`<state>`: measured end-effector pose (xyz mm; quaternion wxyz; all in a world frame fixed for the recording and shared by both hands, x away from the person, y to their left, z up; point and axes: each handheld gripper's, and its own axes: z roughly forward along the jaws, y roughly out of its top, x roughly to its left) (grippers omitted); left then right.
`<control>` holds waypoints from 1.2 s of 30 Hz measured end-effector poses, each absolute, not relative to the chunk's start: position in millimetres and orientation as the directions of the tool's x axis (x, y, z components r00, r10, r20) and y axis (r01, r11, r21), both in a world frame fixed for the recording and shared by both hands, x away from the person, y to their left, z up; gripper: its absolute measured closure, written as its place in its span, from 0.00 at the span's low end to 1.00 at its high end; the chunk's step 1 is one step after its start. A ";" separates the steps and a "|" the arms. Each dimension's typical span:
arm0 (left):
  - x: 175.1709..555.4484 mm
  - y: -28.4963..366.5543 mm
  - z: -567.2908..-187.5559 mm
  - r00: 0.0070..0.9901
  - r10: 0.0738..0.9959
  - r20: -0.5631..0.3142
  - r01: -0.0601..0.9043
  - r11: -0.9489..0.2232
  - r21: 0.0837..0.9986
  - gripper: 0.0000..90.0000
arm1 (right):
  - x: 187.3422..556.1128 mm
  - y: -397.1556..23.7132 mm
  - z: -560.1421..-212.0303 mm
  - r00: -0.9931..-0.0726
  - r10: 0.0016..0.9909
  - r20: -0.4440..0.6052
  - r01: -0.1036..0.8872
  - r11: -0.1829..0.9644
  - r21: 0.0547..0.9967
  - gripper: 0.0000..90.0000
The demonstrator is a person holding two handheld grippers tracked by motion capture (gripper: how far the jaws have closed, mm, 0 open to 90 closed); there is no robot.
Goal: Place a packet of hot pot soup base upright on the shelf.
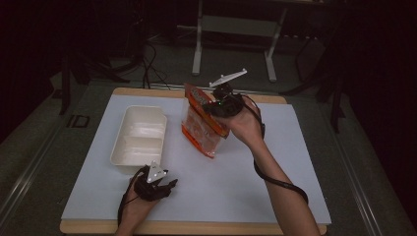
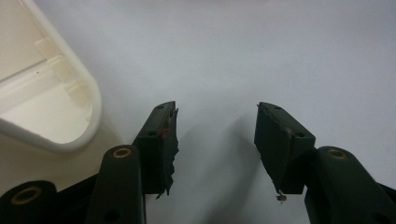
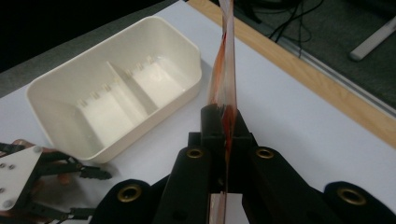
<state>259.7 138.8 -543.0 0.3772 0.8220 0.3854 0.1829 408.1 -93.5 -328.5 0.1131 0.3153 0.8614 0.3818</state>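
White bench [image 1: 275, 162] underneath: the right tool [image 1: 222, 104] is clamped on a pouch [image 1: 200, 125] hanging upright, the tray [image 1: 139, 135] just to its left. The left tool [image 1: 158, 186], jaws apart, idles nearer the tray.

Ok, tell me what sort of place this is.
Probably a lab or workshop set up for recording. A white-topped table with a wooden edge stands in a dark room, cables trail across the floor behind it, and a metal stand rises beyond.
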 end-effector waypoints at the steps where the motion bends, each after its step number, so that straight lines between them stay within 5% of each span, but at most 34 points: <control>1: 259.8 138.8 -543.1 0.636 0.772 0.009 0.497 -0.418 0.760 0.54 | 408.1 -92.4 -327.9 -0.774 0.632 0.031 0.448 0.513 0.732 1.00; 36: 258.7 139.2 -542.5 0.641 0.767 0.013 0.489 -0.422 0.763 0.55 | 406.5 -75.6 -310.8 -0.789 0.614 0.010 0.380 0.475 0.794 1.00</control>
